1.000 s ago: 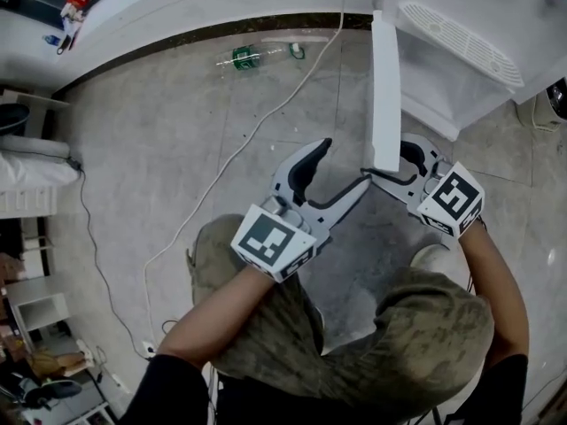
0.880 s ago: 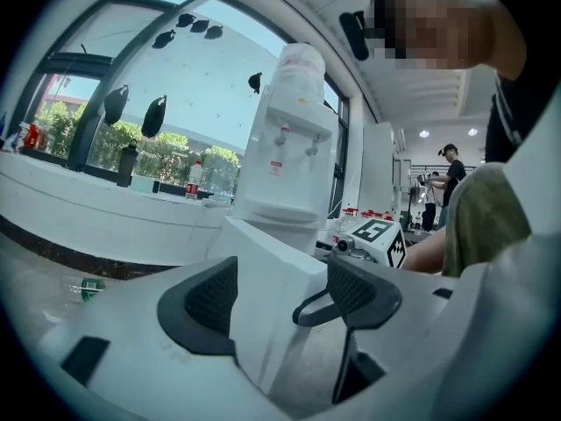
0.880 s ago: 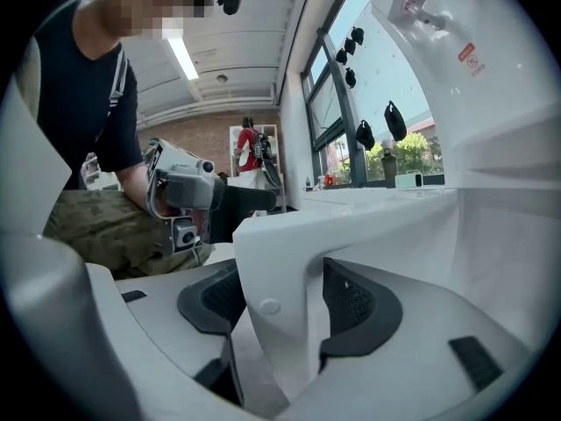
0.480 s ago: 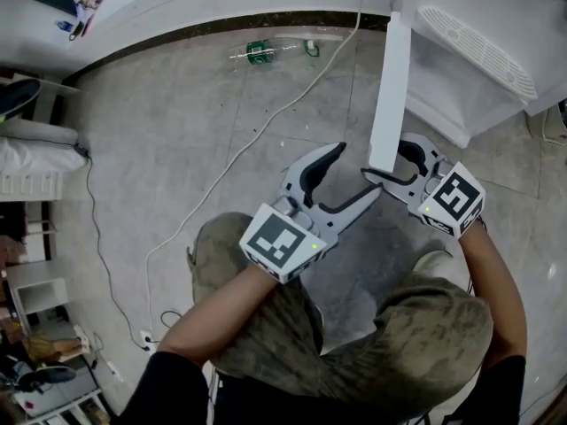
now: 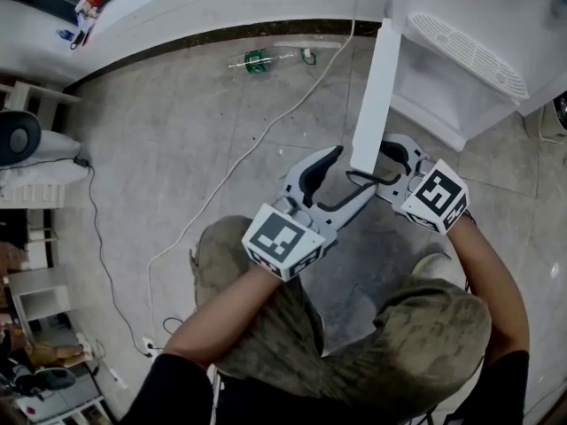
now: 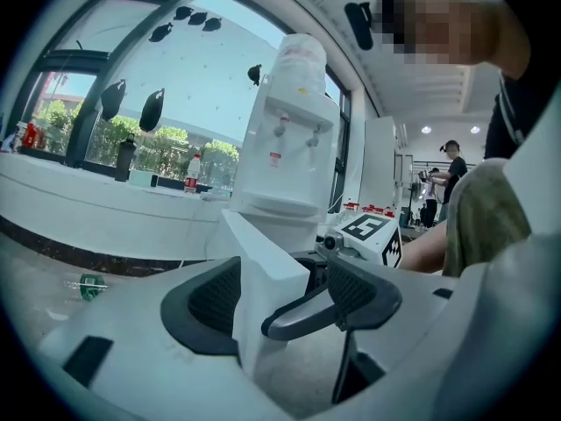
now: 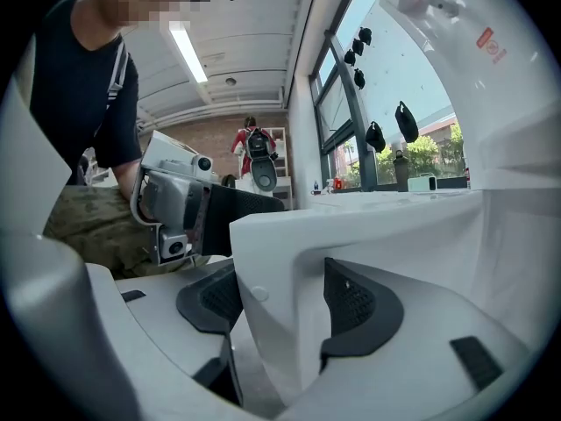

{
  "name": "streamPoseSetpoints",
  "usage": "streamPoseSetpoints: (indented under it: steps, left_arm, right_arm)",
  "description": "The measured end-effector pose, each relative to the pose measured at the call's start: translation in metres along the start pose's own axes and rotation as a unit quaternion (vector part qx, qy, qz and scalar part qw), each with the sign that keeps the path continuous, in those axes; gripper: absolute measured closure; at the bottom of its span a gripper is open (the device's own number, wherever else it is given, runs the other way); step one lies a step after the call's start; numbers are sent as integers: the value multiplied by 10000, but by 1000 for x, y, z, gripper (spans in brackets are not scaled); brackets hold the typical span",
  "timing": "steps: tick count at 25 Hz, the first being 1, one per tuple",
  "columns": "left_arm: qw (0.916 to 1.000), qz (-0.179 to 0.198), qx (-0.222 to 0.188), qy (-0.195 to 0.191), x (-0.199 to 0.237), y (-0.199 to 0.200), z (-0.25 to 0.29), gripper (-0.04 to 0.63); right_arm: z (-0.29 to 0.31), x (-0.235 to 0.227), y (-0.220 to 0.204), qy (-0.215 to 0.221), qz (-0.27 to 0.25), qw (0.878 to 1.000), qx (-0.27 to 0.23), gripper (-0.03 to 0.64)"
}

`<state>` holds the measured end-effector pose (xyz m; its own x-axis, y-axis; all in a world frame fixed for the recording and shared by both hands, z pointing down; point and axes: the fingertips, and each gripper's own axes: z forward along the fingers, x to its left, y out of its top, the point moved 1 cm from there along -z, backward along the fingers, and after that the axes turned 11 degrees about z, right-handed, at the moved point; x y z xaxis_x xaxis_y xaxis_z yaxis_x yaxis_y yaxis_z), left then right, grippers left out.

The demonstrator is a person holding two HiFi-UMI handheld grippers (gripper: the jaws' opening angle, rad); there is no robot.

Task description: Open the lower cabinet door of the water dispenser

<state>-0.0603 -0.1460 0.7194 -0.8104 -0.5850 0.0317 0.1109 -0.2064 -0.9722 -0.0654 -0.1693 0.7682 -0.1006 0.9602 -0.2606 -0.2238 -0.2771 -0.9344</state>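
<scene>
Since the earlier frames the door has been swung further out from the water dispenser, and the right gripper has been carried along with its free end; the left gripper has hardly been shifted.

In the head view the door is seen edge-on, hinged at the water dispenser's front corner and standing well out from it. The right gripper is closed on the end farthest from the water dispenser. The left gripper is held just beside that same end, on the side away from the water dispenser, with its jaws spread wide. A cable and a bottle lie on the floor, well apart from the water dispenser.

In the left gripper view the jaws are seen wide apart and nothing is gripped. A corner of the door stands between them, with the water dispenser behind.

In the right gripper view the edge of the door is pinched between the two pads, one on each face.

The task is judged nearly done. The grip sits close to the door's corner, so it could be lost if the pull is angled off the hinge arc. The two grippers are crowded together, so a knock between them is possible.
</scene>
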Motion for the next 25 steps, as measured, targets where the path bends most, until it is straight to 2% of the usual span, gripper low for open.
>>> streamPoseSetpoints:
  steps: [10, 19, 25]
  left_arm:
    - [9999, 59, 54, 109, 5, -5, -4, 299]
    - [9994, 128, -1, 325, 21, -4, -9, 299]
    - [9988, -25, -108, 487, 35, -2, -16, 299]
  right_arm:
    - [14, 0, 1, -57, -99, 9997, 220, 366]
    - [28, -3, 5, -100, -84, 9998, 167, 362]
    - [41, -4, 9, -220, -14, 9997, 50, 357]
